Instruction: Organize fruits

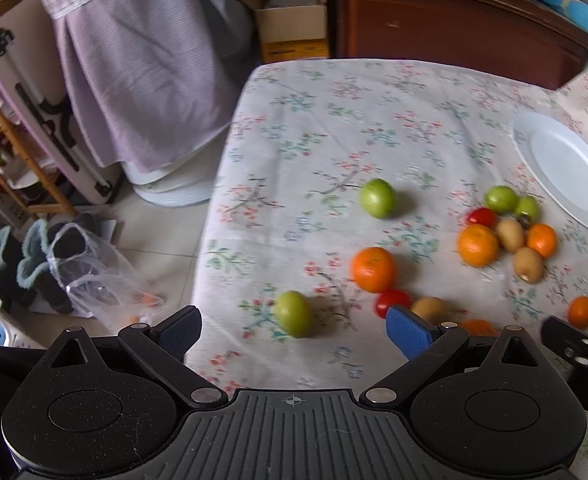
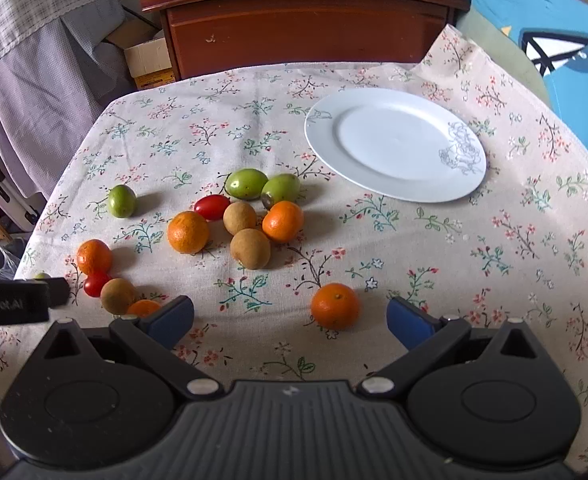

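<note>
Floral tablecloth (image 1: 333, 128) covers a table beside a tiled floor and a hanging lilac cloth (image 1: 134, 72) in the left wrist view. Left gripper (image 1: 294, 330) hovers with jaws wide apart around a green fruit (image 1: 293, 313), its long axis roughly upright in the frame. From the right wrist view, an empty white plate (image 2: 321, 136) sits before a wooden headboard (image 2: 301, 20). Right gripper (image 2: 290, 318) is spread open, a mandarin (image 2: 335, 306) between its fingers, untouched.

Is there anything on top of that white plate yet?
No fruit lies on the white plate; only a faint grey drawing shows on its rim. All the fruit sits loose on the floral tablecloth. What lies under the plate is covered.
</note>
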